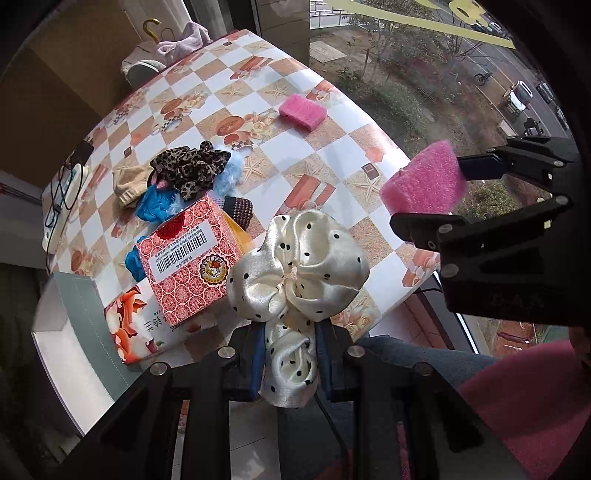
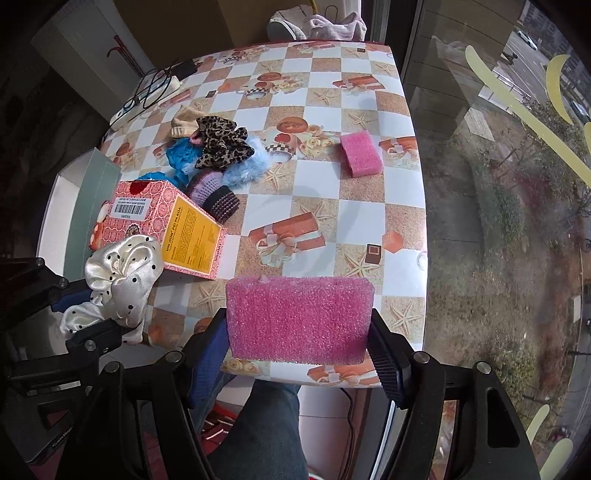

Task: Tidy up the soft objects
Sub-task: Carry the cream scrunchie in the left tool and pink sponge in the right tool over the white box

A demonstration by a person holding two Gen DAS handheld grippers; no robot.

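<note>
A home, beside a large window [image 2: 498, 184]: patterned oilcloth table [image 2: 369, 206], hair scrunchies [image 2: 221, 146], medicine box [image 2: 192, 236], hanging laundry [image 2: 332, 22].

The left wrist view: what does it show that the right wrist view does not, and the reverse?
Only the left wrist view shows parked cars outside. Only the right shows the yellow printed side of the red patterned box. Both show the cream polka-dot satin scrunchie in the left gripper, and the pink foam sponge in the right gripper.

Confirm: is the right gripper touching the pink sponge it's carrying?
Touching. Right wrist view shows the right gripper with both fingers pressed against the ends of the pink sponge.
</note>
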